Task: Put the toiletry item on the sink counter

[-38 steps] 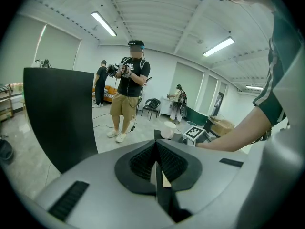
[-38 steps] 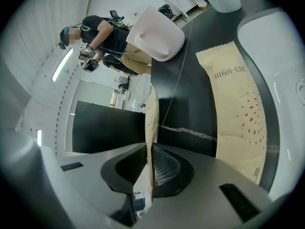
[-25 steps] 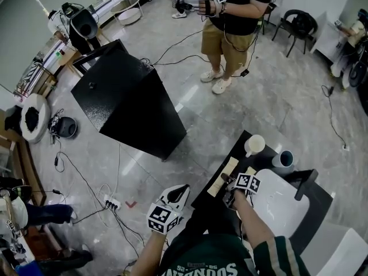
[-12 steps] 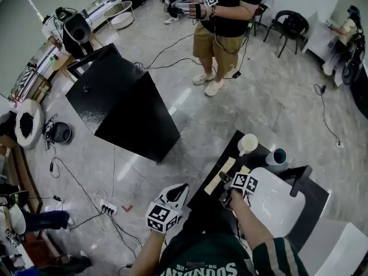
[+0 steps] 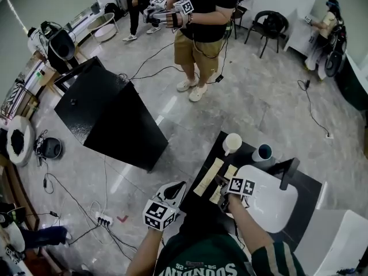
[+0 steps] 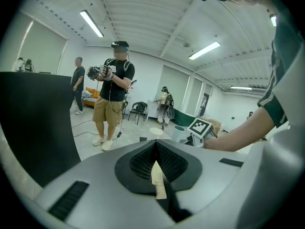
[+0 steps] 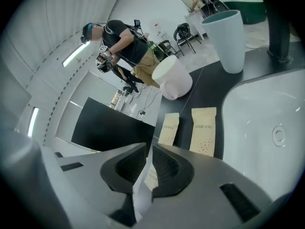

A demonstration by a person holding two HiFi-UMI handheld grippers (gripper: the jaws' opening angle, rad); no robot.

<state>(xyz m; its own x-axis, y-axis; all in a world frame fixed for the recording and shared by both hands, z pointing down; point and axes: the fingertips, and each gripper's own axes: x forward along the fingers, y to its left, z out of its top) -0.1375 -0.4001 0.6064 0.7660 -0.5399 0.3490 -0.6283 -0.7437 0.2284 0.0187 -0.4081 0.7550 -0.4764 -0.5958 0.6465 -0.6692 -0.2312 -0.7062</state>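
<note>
Two beige sachets (image 7: 168, 128) (image 7: 203, 130) lie flat on the black sink counter (image 7: 209, 92), left of the white basin (image 7: 267, 123). In the head view a sachet (image 5: 207, 176) lies on the counter (image 5: 248, 157) just ahead of my right gripper (image 5: 224, 184). The right gripper's (image 7: 148, 149) jaws are closing, a narrow gap still shows, and a third sachet (image 7: 151, 176) sits between them. My left gripper (image 5: 180, 187) hangs off the counter's left side over the floor. The left gripper (image 6: 156, 147) is shut on a small beige sachet (image 6: 158, 181).
A white cup (image 5: 232, 144), a grey-blue cup (image 5: 264, 152) and a black faucet (image 5: 287, 174) stand behind the basin (image 5: 270, 203). A black cabinet (image 5: 106, 114) stands to the left. A person (image 5: 198, 16) with grippers stands beyond. Cables and a power strip (image 5: 103, 218) lie on the floor.
The head view has swung, so the whole scene sits further left and lower. My right gripper stays at the counter's front edge by the sachets. The left gripper keeps its place.
</note>
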